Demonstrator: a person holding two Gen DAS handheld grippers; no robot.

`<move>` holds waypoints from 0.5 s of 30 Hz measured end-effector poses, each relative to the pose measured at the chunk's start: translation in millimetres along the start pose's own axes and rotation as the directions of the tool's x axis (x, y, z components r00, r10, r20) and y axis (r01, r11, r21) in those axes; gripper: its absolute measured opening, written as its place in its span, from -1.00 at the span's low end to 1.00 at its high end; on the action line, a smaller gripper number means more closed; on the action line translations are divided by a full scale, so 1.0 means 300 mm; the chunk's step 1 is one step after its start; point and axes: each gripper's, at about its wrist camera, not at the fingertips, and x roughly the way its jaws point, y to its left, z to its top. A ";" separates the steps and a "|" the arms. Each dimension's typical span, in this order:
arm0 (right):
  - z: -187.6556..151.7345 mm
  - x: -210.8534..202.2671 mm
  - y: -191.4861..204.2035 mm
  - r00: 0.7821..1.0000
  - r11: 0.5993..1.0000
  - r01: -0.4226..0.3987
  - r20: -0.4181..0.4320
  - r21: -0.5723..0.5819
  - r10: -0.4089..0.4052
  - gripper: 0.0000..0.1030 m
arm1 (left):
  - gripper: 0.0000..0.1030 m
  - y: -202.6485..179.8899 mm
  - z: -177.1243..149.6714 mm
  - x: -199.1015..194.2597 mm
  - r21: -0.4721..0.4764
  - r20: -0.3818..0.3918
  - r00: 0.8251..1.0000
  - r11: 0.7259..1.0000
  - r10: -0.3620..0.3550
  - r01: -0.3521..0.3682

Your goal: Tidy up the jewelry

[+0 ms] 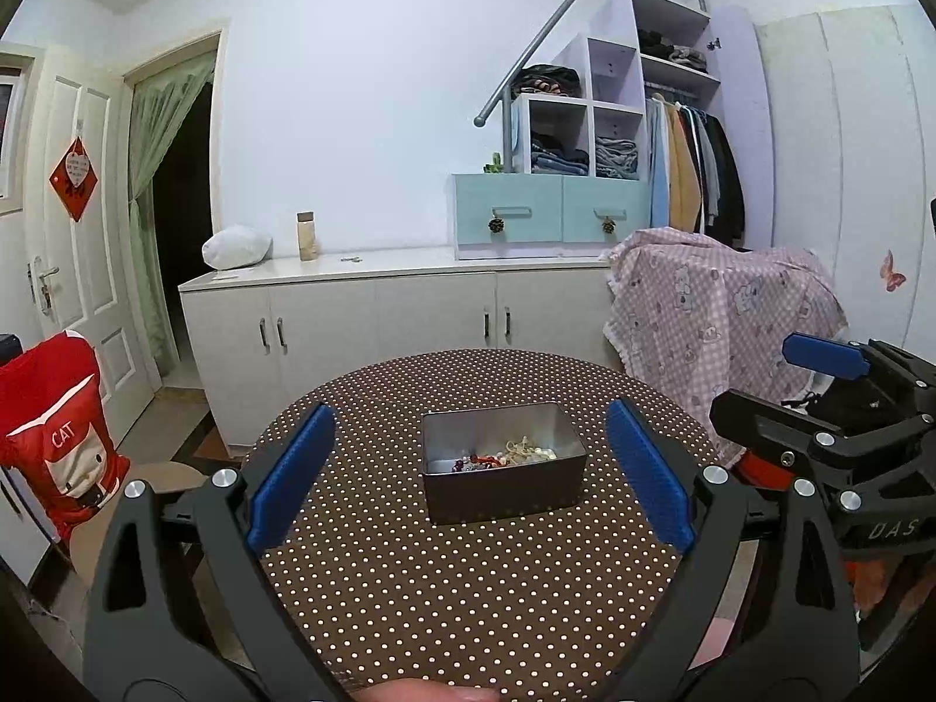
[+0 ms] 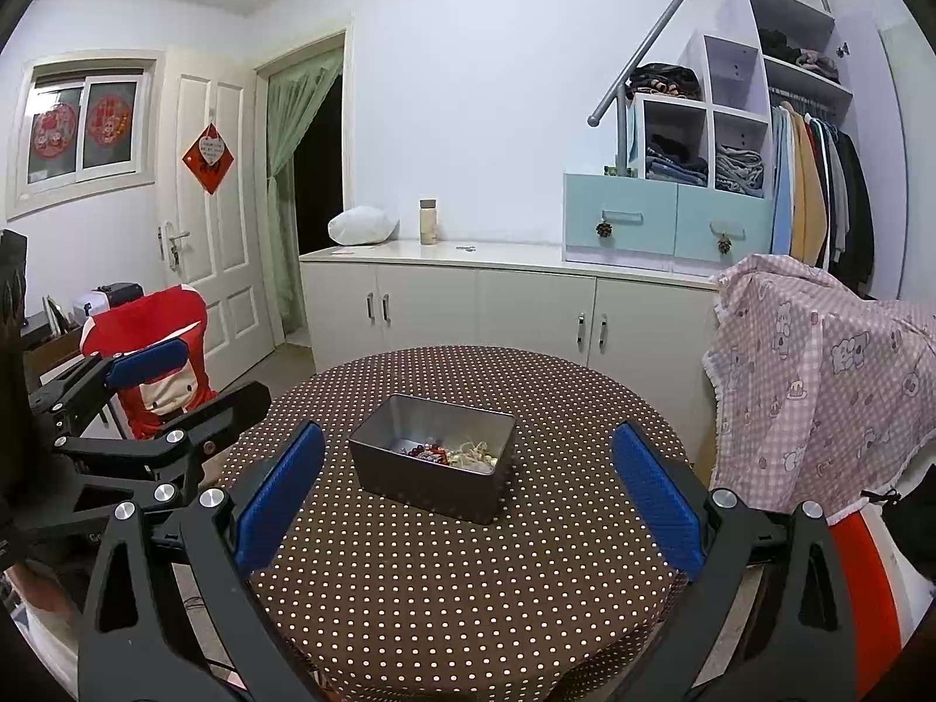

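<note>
Polka-dot round table (image 1: 468,585) bears metal tin (image 1: 503,494); white cabinets (image 1: 380,316) behind.

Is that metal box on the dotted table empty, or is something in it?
Not empty. The lidless metal box holds a small tangle of jewelry, red beads and pale strands, on its floor.

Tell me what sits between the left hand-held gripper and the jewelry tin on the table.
Nothing visible. The left hand-held gripper is open and faces the tin across bare dotted tablecloth. The tin has no lid, so the jewelry inside is exposed. The right hand-held gripper is off to the side.
</note>
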 end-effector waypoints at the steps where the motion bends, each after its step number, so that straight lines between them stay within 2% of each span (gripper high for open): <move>1: 0.001 -0.002 0.002 1.000 1.000 0.002 0.003 0.002 -0.002 0.84 | 0.79 -0.001 0.001 -0.001 0.001 0.001 1.000 1.000 0.002 -0.002; 15: 0.007 -0.007 0.009 1.000 1.000 0.005 0.010 0.001 -0.005 0.84 | 0.79 0.002 0.002 0.002 0.005 0.000 1.000 1.000 0.010 -0.010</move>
